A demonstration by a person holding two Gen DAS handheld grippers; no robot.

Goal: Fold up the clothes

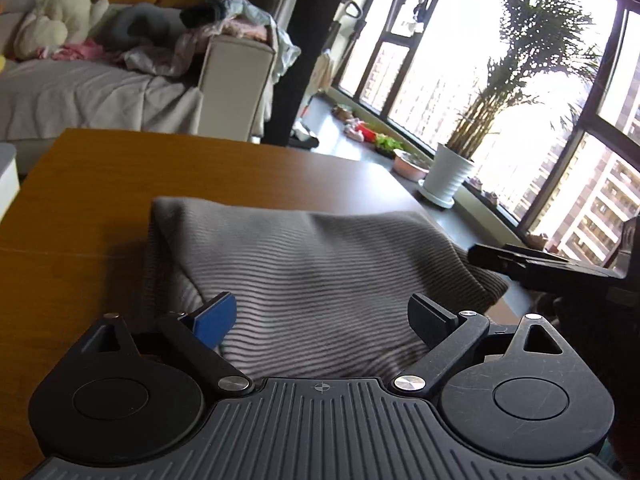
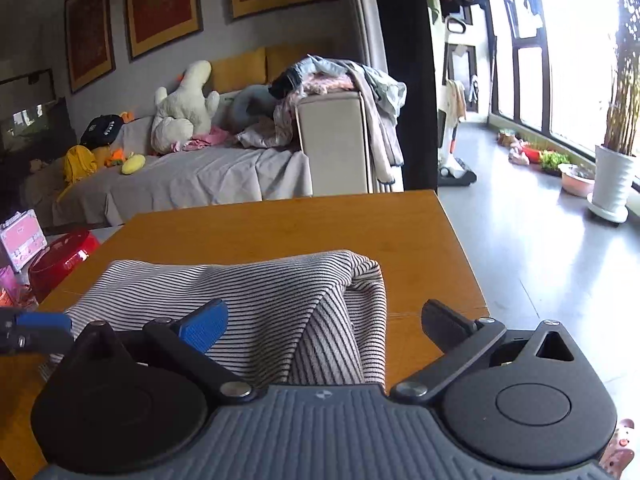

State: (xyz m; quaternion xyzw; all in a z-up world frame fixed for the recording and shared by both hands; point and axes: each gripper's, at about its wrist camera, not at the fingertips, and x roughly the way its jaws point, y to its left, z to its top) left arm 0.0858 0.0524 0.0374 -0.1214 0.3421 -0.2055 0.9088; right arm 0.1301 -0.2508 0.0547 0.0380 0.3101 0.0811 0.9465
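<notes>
Striped garment [image 1: 304, 264], one, folded on the bench [image 1: 80, 208].
I see both grippers' fingers [image 1: 218, 316] spread wide, the garment between them.

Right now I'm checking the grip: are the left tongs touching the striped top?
Cannot tell. In the left wrist view the left tongs stand open above the striped top, but no gap or contact shows plainly.

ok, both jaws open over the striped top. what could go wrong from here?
1. The striped garment lies bunched, with a fold of it hanging toward the right hand-held gripper; closing there could pinch several layers and drag the fold askew.
2. It sits near the edge of the wooden table on the window side, so a pull that way might slide it off.
3. The left hand-held gripper works close to the right one, so they could bump.
</notes>
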